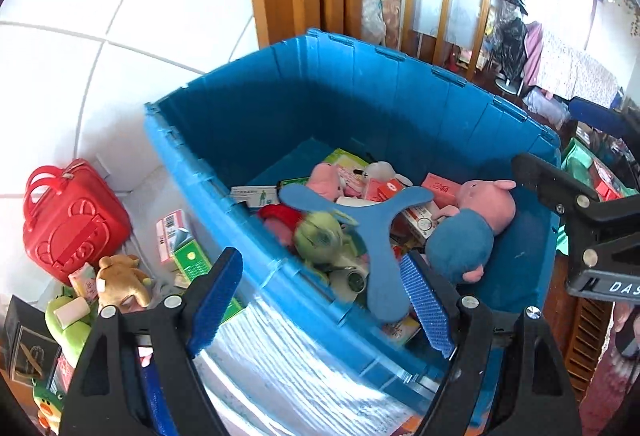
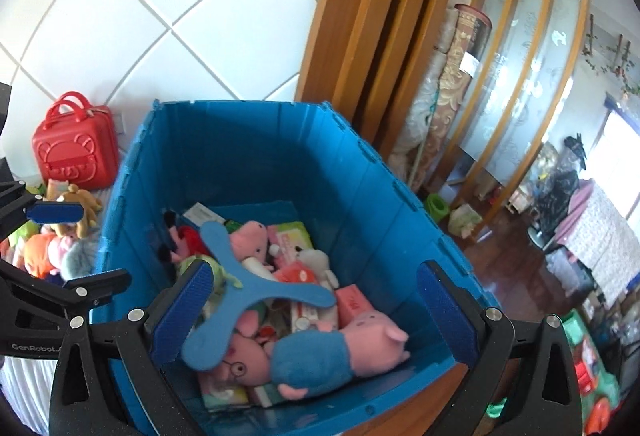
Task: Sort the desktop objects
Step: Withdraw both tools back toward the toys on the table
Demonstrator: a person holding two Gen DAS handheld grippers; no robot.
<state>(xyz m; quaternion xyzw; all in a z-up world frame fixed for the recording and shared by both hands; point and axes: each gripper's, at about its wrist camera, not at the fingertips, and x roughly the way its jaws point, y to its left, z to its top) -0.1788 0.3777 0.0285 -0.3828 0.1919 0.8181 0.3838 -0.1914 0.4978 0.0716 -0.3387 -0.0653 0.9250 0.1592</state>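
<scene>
Both grippers — left gripper (image 1: 324, 300), right gripper (image 2: 316, 314) — stand spread wide, holding nothing, above the blue bin (image 1: 224, 172); the blue three-armed toy (image 1: 370, 228) lies, seemingly loose, atop plush pig (image 2: 320, 352).

White tiled wall (image 2: 168, 8) stands behind, with wooden boards (image 2: 380, 36) leaning against it. A frosted glass partition (image 2: 532, 48) follows, then dark wood floor (image 2: 516, 268) and a bright window (image 2: 620, 140).

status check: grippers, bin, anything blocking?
Left gripper and right gripper open, empty, above blue bin. Blue three-arm toy lies atop the pile. More toys outside by red case.
</scene>
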